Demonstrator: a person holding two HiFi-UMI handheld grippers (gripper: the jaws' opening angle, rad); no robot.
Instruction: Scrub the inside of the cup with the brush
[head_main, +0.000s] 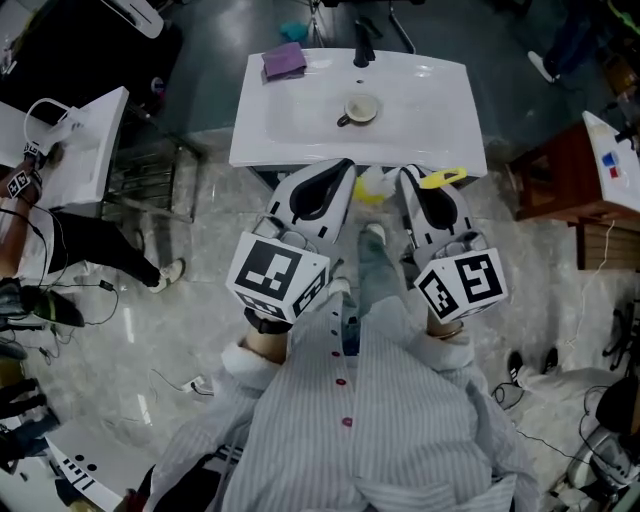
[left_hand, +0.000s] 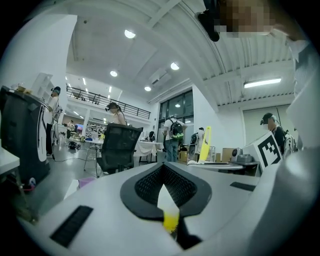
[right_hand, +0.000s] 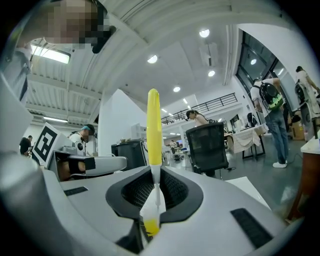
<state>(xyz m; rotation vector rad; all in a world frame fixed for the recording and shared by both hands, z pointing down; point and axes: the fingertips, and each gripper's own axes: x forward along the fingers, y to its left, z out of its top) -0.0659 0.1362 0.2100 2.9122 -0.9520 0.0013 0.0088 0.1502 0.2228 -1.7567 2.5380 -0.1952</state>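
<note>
Right hand-held gripper (right_hand: 154, 175) clamps brush (right_hand: 154, 125); cup (head_main: 360, 108) ahead.

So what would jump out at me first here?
Probably the two white grippers that the person holds out in front, left gripper and right gripper, each bearing a black-and-white marker cube. The right one clamps a yellow brush, and just ahead a cup sits in a white sink.

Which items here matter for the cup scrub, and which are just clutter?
For the job:
cup, standing in the sink
brush, clamped in the right gripper

Lying about:
purple cloth on the sink's far rim
faucet
left gripper, shut, empty
</note>
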